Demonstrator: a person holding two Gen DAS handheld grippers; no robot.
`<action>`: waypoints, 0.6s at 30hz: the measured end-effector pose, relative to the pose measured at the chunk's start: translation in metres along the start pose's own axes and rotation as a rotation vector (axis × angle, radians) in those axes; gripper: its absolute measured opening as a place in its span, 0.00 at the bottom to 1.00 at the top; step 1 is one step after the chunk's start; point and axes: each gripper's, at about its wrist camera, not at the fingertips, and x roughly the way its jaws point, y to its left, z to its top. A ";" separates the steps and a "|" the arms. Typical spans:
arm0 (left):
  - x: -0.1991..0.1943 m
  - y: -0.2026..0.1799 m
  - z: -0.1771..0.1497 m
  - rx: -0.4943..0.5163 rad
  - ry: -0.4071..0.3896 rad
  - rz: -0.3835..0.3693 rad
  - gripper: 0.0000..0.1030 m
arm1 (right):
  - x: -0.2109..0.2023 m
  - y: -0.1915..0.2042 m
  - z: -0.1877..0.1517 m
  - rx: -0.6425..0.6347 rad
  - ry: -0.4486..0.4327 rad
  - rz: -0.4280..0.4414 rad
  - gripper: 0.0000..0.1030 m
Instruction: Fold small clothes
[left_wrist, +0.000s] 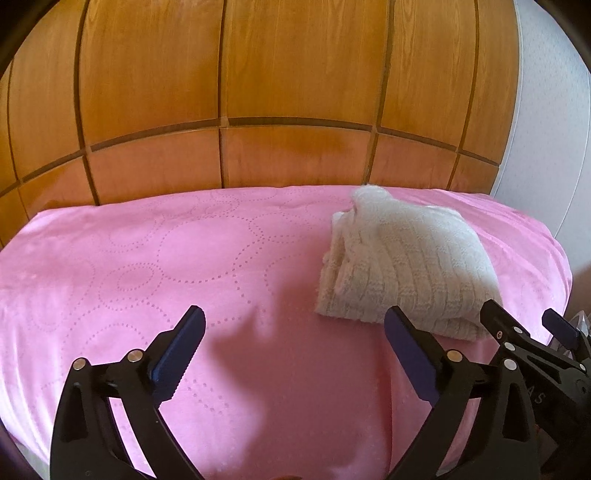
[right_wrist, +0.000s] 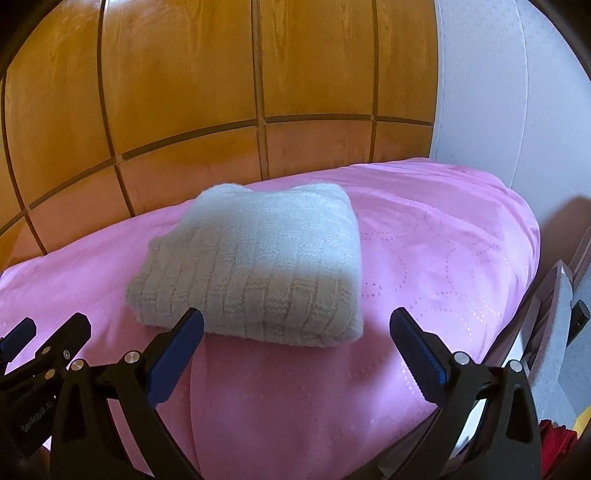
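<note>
A cream knitted garment (left_wrist: 402, 266) lies folded in a thick bundle on the pink bedspread (left_wrist: 147, 258), right of centre. It also shows in the right wrist view (right_wrist: 258, 266), just beyond my right gripper. My left gripper (left_wrist: 293, 325) is open and empty, hovering over bare pink cloth to the garment's near left. My right gripper (right_wrist: 295, 325) is open and empty, its left fingertip (right_wrist: 192, 325) in front of the bundle's near edge. The right gripper also shows at the right edge of the left wrist view (left_wrist: 524, 321).
A wooden panelled wardrobe (left_wrist: 295, 92) stands right behind the bed. A white wall (right_wrist: 498, 92) lies to the right. The bed's right edge (right_wrist: 517, 295) drops off toward grey and red items (right_wrist: 557, 369) beside it.
</note>
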 end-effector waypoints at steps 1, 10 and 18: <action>-0.001 0.001 -0.001 0.001 0.001 0.001 0.94 | 0.000 0.000 0.000 0.001 0.000 -0.001 0.98; 0.000 0.001 -0.002 0.002 0.009 0.000 0.96 | 0.003 0.001 -0.002 -0.010 0.013 0.002 0.98; -0.001 -0.002 -0.003 0.003 0.008 0.001 0.96 | 0.003 0.004 -0.006 -0.016 0.019 0.000 0.98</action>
